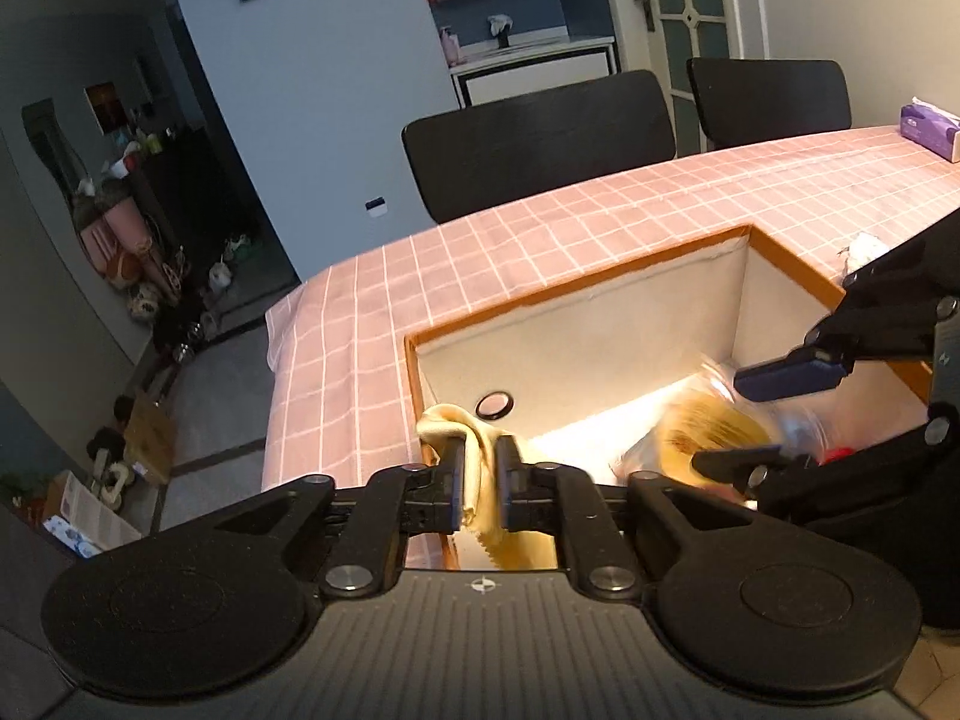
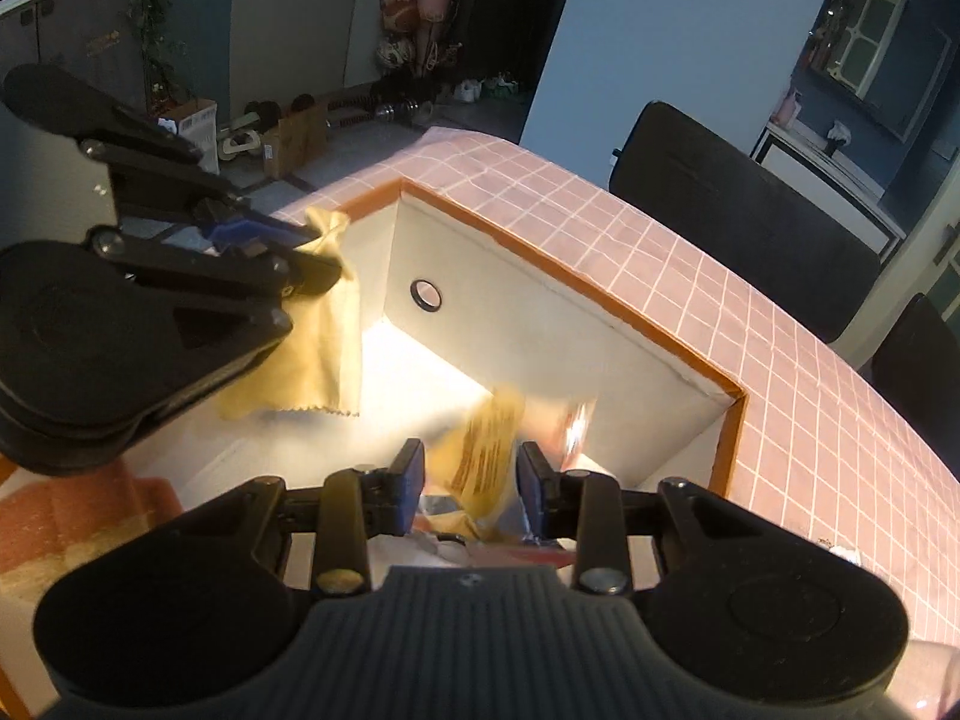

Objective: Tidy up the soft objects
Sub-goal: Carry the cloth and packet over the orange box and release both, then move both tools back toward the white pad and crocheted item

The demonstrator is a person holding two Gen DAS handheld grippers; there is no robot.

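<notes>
A yellow cloth [image 1: 447,417] sits pinched between the pads of my left gripper [image 1: 480,444], which hovers over the near left corner of an open box [image 1: 576,285] with an orange rim and white inner walls. In the right wrist view the cloth [image 2: 312,354] hangs from the left gripper [image 2: 330,255] down into the box [image 2: 540,258]. My right gripper [image 2: 471,456] is shut on a crinkly clear packet with yellow print [image 2: 486,450], held over the box's lit floor. From the left wrist view, this right gripper [image 1: 720,420] and the blurred packet [image 1: 708,426] appear at the right.
The box stands on a table with a pink checked cloth [image 1: 540,222]. Two black chairs [image 1: 540,144] stand behind it. A purple tissue box [image 1: 930,129] is at the far right, and a white crumpled item [image 1: 864,249] lies beside the box. A round grommet hole [image 2: 426,294] marks one wall.
</notes>
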